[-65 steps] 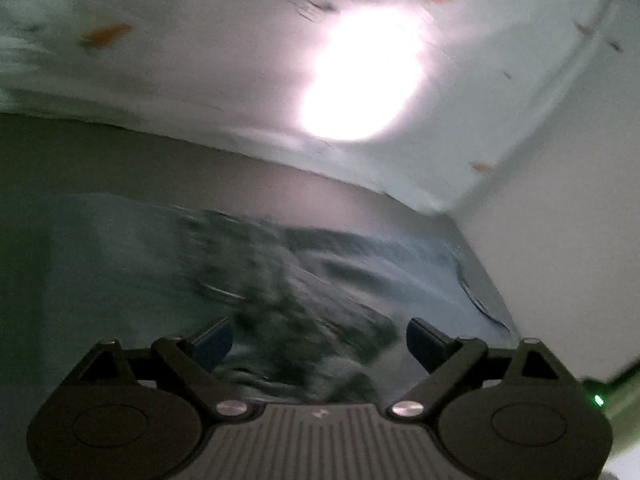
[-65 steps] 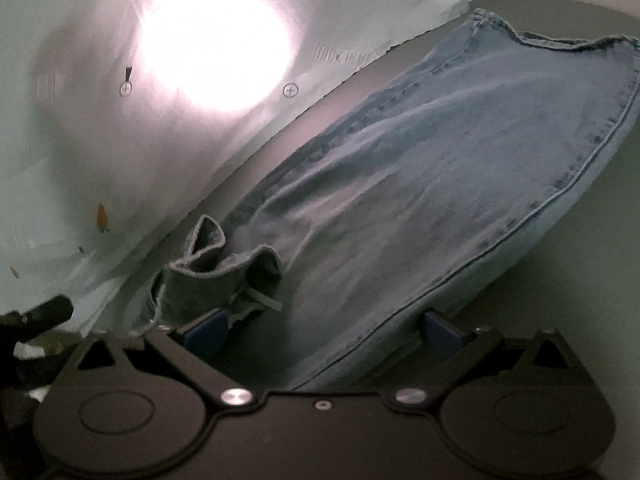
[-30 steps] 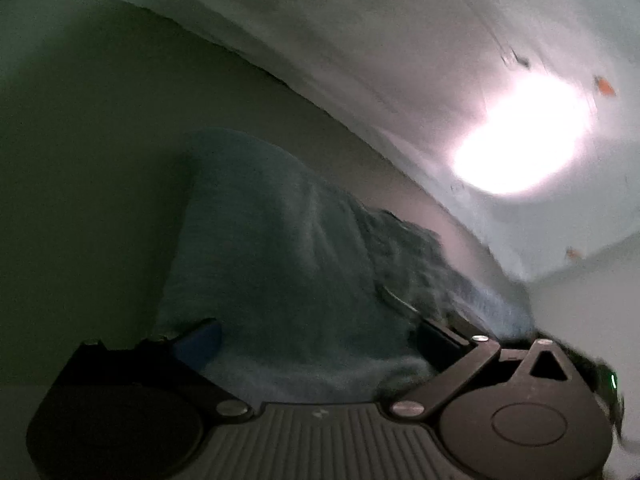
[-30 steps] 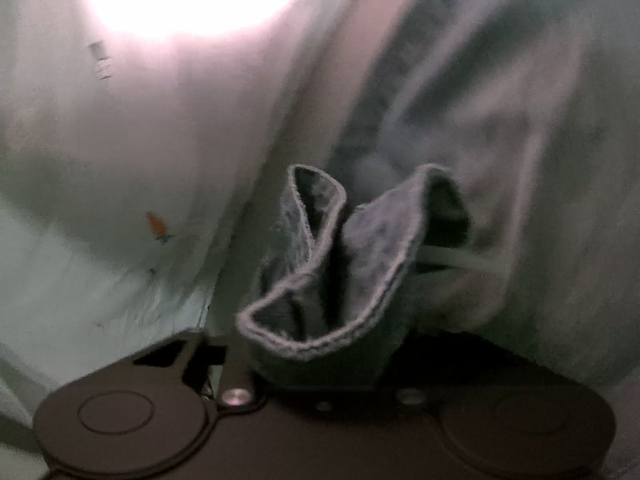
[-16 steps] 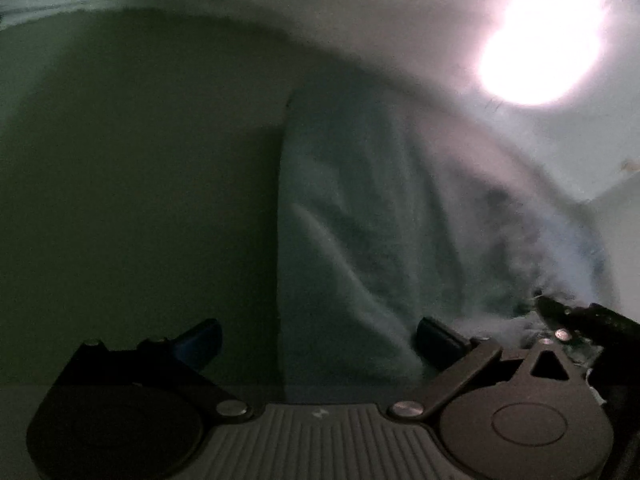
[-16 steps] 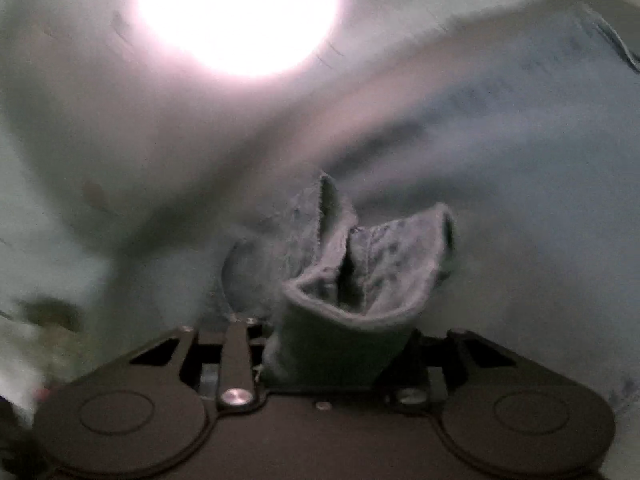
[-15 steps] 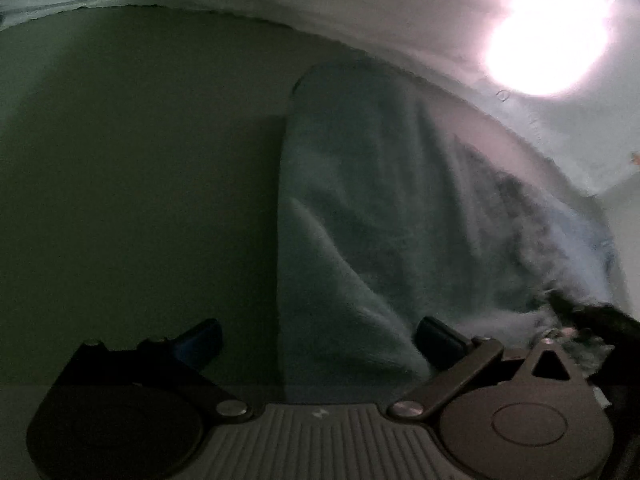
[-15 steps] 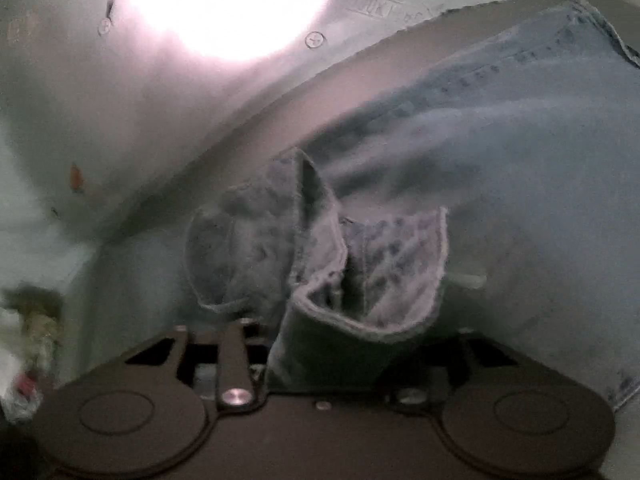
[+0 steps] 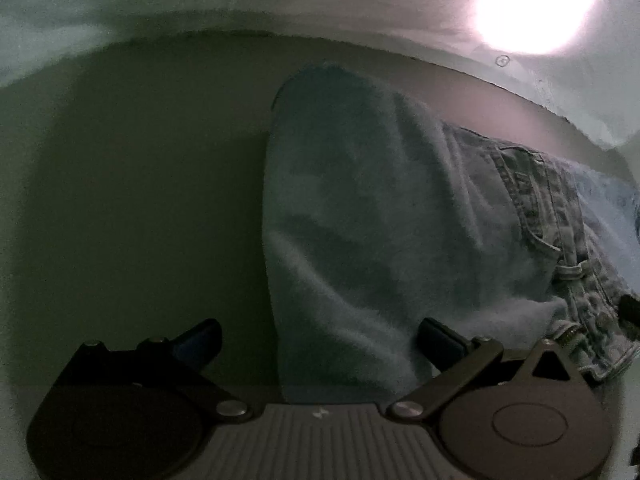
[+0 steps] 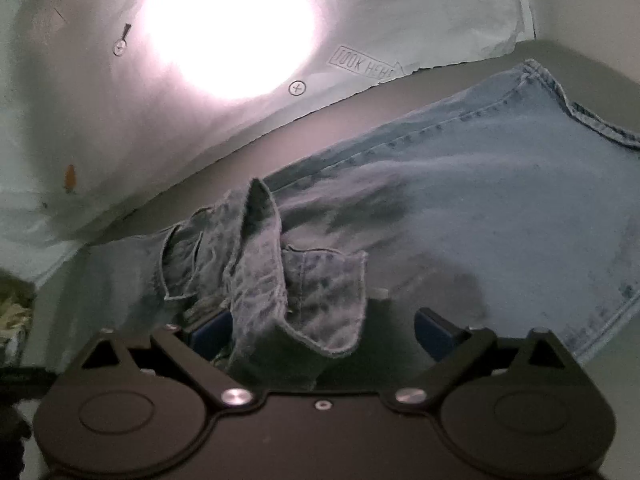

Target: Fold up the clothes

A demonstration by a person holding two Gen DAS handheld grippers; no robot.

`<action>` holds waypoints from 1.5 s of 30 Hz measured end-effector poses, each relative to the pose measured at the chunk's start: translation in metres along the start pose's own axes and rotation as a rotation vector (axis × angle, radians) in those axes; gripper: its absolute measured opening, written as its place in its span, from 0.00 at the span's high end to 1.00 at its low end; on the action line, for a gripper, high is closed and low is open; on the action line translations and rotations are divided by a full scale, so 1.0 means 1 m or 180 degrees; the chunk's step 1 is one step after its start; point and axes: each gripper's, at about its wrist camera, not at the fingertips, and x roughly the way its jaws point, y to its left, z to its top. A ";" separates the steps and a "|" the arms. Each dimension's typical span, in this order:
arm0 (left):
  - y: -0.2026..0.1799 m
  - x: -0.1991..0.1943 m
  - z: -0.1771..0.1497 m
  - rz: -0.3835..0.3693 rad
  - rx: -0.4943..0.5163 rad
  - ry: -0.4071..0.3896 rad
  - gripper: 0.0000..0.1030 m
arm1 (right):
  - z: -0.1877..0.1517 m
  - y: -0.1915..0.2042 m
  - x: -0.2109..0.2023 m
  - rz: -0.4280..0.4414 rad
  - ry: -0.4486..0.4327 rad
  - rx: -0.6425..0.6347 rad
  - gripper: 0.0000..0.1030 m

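Observation:
Light blue jeans (image 9: 380, 220) lie folded on a dark surface (image 9: 140, 180), their rounded fold edge pointing away in the left wrist view. My left gripper (image 9: 320, 340) hovers over that fold, open, with denim lying under and between its fingers. The waistband (image 9: 560, 248) with a belt loop runs down the right. In the right wrist view the jeans (image 10: 480, 200) stretch away to the right. A crumpled bunch of waistband (image 10: 280, 272) stands between the fingers of my right gripper (image 10: 324, 332). Its jaws are opening wide and the pads do not press on the cloth.
A pale sheet (image 10: 420, 20) with printed marks and small orange figures lies along the far side, under a bright glare (image 10: 228, 28). Bare dark surface spreads left of the jeans. Some patterned stuff (image 10: 12, 312) shows at the left edge.
My right gripper was shut on the waistband bunch and has let it go; the bunch now slumps to the left. The left gripper slid sideways and rolled, still open over the fold.

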 end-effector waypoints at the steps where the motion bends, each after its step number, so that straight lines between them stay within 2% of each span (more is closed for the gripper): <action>1: -0.003 -0.003 0.002 0.0065 0.0073 -0.0027 0.00 | -0.003 -0.001 -0.005 -0.0025 -0.0036 -0.0013 0.03; 8: -0.023 -0.027 0.022 0.0216 0.0342 -0.0169 0.00 | -0.005 -0.022 -0.027 -0.0103 -0.0251 0.0052 0.02; 12: -0.042 -0.032 0.035 0.0276 0.0402 -0.0223 0.00 | -0.003 -0.039 -0.040 -0.0315 -0.0384 0.0097 0.01; 17: -0.070 -0.040 0.035 0.0325 0.0483 -0.0250 0.00 | -0.001 -0.084 -0.052 -0.0587 -0.0437 0.0259 0.01; 25: -0.131 -0.019 0.032 0.0393 0.0656 -0.0160 0.00 | 0.007 -0.172 -0.077 -0.1084 -0.0644 0.0769 0.01; 29: -0.161 0.016 0.028 0.0491 0.0806 0.0021 0.00 | 0.015 -0.208 -0.075 -0.1225 -0.0754 0.0897 0.01; 34: -0.180 0.040 0.027 0.0711 0.0967 0.0154 0.00 | 0.024 -0.239 -0.064 -0.1277 -0.0850 0.1095 0.01; 41: -0.171 0.045 0.037 0.0642 0.0879 0.0372 0.00 | 0.030 -0.240 -0.048 -0.1425 -0.0975 0.1140 0.00; 43: -0.170 0.046 0.038 0.0632 0.0872 0.0397 0.00 | 0.031 -0.240 -0.047 -0.1354 -0.1015 0.1227 0.00; 45: -0.169 0.047 0.039 0.0623 0.0872 0.0422 0.00 | 0.034 -0.244 -0.046 -0.1171 -0.1065 0.1388 0.00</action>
